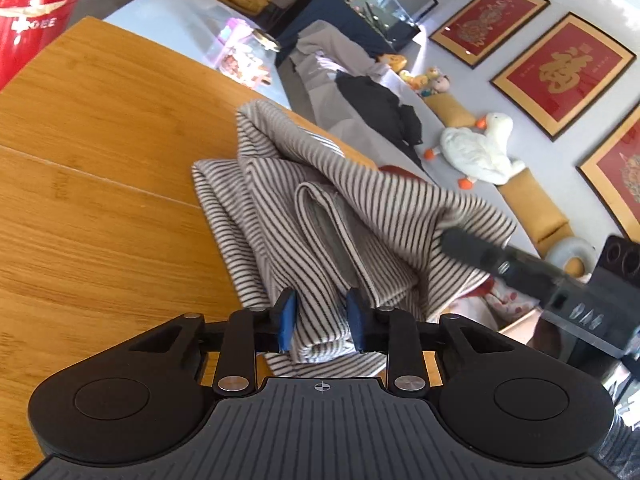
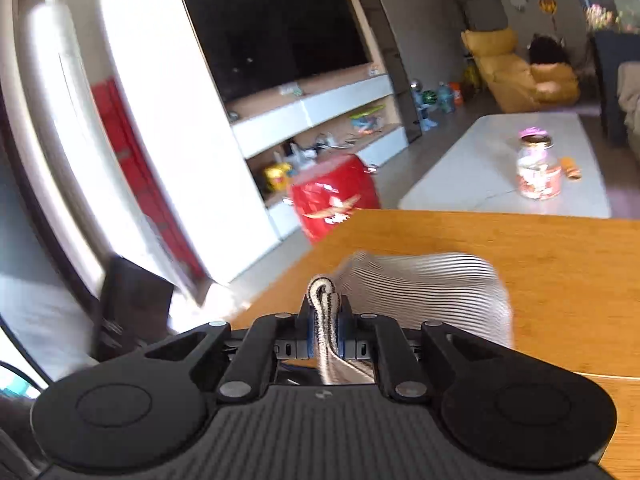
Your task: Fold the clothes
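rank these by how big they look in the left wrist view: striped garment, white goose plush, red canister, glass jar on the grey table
1. striped garment
2. red canister, cut off by the frame edge
3. white goose plush
4. glass jar

The garment lies nearest the camera, so looks only.

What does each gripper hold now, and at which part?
The right gripper pinches a bunched edge of the striped garment. The left gripper straddles a fold, apparently open.

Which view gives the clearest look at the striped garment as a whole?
The left wrist view: the striped garment is sharp there, its folds spread over the wooden table, with the left gripper straddling its near edge. The right wrist view shows only a motion-blurred mound and a bunched edge clamped in the right gripper.
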The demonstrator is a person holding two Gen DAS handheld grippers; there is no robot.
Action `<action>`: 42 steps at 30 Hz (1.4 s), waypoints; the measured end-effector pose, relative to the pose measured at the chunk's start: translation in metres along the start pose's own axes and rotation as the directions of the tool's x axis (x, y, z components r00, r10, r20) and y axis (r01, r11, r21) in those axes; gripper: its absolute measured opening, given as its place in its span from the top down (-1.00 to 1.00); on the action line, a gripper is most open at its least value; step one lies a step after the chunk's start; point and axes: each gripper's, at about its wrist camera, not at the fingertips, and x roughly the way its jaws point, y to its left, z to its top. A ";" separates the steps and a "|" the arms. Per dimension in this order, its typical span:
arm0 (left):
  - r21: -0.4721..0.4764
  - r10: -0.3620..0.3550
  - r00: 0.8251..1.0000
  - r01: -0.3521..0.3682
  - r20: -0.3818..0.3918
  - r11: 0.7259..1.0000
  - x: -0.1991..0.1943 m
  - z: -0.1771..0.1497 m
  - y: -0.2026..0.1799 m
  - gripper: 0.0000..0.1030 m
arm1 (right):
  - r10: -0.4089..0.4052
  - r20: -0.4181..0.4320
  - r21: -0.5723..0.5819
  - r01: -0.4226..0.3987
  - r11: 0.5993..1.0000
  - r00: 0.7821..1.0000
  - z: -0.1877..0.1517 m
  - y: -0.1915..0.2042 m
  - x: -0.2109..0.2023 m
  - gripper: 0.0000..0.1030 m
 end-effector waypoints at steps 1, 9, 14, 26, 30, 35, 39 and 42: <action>0.020 -0.012 1.000 0.012 -0.003 1.000 0.005 -0.001 -0.005 0.42 | 0.045 -0.002 0.019 -0.045 0.999 0.999 0.005 0.002 0.002 0.81; 0.105 -0.020 0.997 0.028 -0.071 0.994 0.001 -0.026 -0.011 -0.04 | 0.033 -0.188 -0.018 -0.037 0.999 0.982 -0.030 -0.008 0.046 0.80; 0.077 0.062 0.998 -0.060 -0.018 0.995 -0.039 -0.021 0.006 -0.25 | -0.055 -0.235 -0.167 0.015 0.986 0.970 -0.060 0.009 0.054 0.79; 0.121 -0.045 0.999 0.044 0.000 0.992 0.012 0.022 -0.020 -0.05 | -0.166 -0.186 -0.409 0.078 0.909 0.968 -0.069 0.043 0.040 0.66; 0.128 -0.056 0.998 0.055 0.004 0.990 0.017 0.018 -0.017 -0.01 | -0.085 -0.199 -0.318 0.017 0.948 0.976 -0.044 0.021 -0.002 -0.43; 0.165 -0.036 0.999 0.035 0.002 0.986 0.013 0.009 -0.015 -0.01 | -0.065 -0.137 -0.079 0.055 0.995 0.988 0.008 -0.038 -0.027 -0.58; 0.164 -0.032 0.999 0.030 0.009 0.986 0.012 0.005 -0.014 -0.01 | -0.129 -0.131 0.061 0.138 0.989 0.983 0.035 -0.104 0.011 -0.61; 0.157 -0.026 1.000 0.024 0.008 0.987 0.010 0.006 -0.015 -0.01 | -0.143 -0.258 0.136 0.182 0.974 0.956 0.032 -0.147 0.069 -0.62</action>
